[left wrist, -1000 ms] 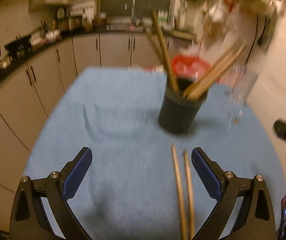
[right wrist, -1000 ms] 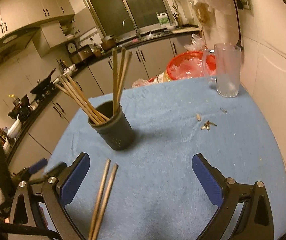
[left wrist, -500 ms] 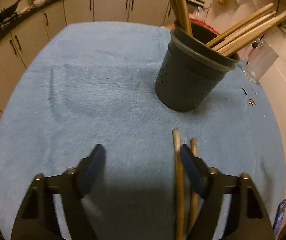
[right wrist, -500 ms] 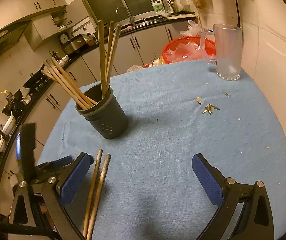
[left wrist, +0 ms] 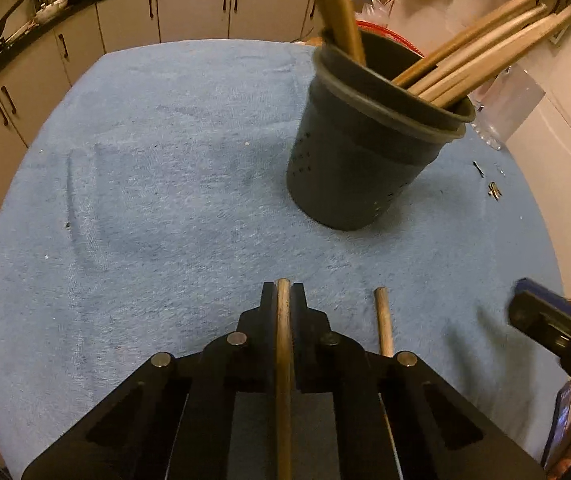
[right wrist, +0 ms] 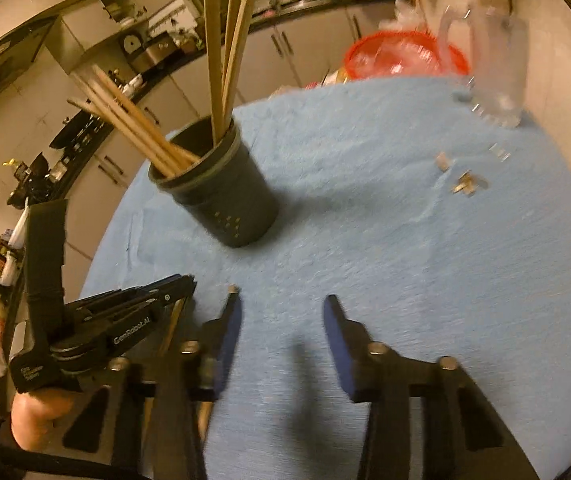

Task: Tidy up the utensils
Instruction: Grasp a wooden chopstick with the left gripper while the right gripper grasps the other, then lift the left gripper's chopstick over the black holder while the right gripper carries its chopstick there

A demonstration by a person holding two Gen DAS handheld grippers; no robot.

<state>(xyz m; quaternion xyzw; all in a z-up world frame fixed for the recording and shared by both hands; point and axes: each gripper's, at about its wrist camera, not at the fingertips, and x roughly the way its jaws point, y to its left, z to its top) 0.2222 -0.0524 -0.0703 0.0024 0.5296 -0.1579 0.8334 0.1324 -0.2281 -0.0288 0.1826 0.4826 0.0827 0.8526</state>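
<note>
My left gripper (left wrist: 284, 292) is shut on a wooden chopstick (left wrist: 283, 344) that lies along its fingers, low over the blue cloth. A second chopstick (left wrist: 382, 320) lies on the cloth just to its right. A dark perforated holder (left wrist: 365, 152) with several chopsticks stands ahead and to the right. In the right wrist view the holder (right wrist: 225, 196) is ahead left, and the left gripper (right wrist: 141, 312) is at the left. My right gripper (right wrist: 281, 308) is partly open and empty, its left finger (right wrist: 229, 320) beside the second chopstick's tip (right wrist: 232, 289).
The table is covered by a blue cloth (left wrist: 145, 184). A glass mug (right wrist: 497, 68) and a red basket (right wrist: 401, 54) stand at the far right edge. Small scraps (right wrist: 467, 184) lie on the cloth. Kitchen cabinets (left wrist: 189, 8) run behind.
My left gripper has shut on the left chopstick of the pair. My right gripper has narrowed and come closer to the cloth and the holder.
</note>
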